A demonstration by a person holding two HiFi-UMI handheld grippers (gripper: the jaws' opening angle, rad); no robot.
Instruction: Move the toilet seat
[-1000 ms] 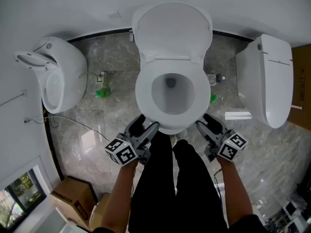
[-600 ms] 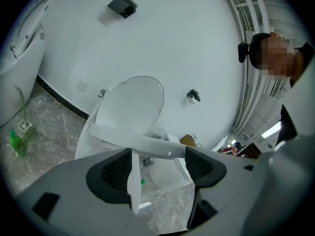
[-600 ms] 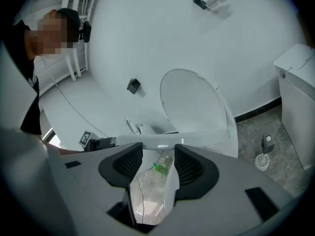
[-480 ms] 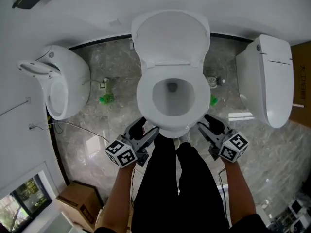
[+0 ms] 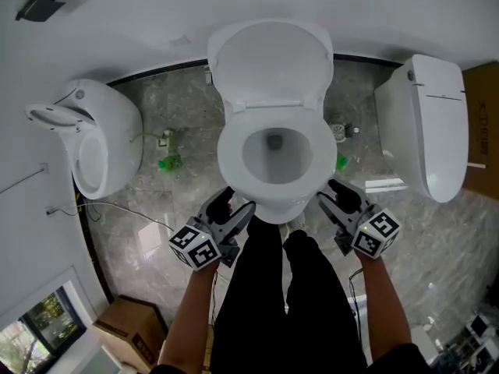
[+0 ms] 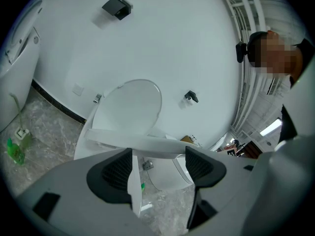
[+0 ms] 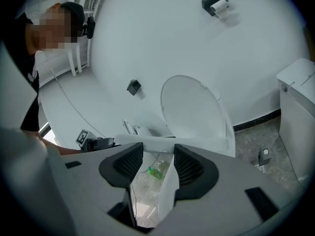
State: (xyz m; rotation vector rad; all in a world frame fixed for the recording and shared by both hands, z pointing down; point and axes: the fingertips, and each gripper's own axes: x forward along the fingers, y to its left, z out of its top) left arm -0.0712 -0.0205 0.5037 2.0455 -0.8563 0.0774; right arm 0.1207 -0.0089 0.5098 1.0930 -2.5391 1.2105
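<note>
A white toilet stands in the middle, its lid (image 5: 270,59) raised against the wall and its seat (image 5: 234,156) lying flat on the bowl. My left gripper (image 5: 232,206) is at the bowl's front left, just under the rim, jaws apart. My right gripper (image 5: 334,197) mirrors it at the front right, also open. In the left gripper view the seat's edge (image 6: 140,144) runs just past the tips of the left gripper (image 6: 157,163), with the lid (image 6: 130,104) behind. The right gripper view shows the seat's edge (image 7: 157,144) beyond the right gripper (image 7: 158,162), which has nothing between its pads.
Another white toilet (image 5: 97,139) stands at the left and a third (image 5: 425,127) at the right. A green bottle (image 5: 168,163) and a cable lie on the marble floor. The person's black trouser legs (image 5: 284,294) fill the space below the bowl. A cardboard box (image 5: 129,329) sits at the lower left.
The head view has shifted slightly, so the toilet sits a bit lower in frame. Both grippers stay by the bowl's front, nearly where they were.
</note>
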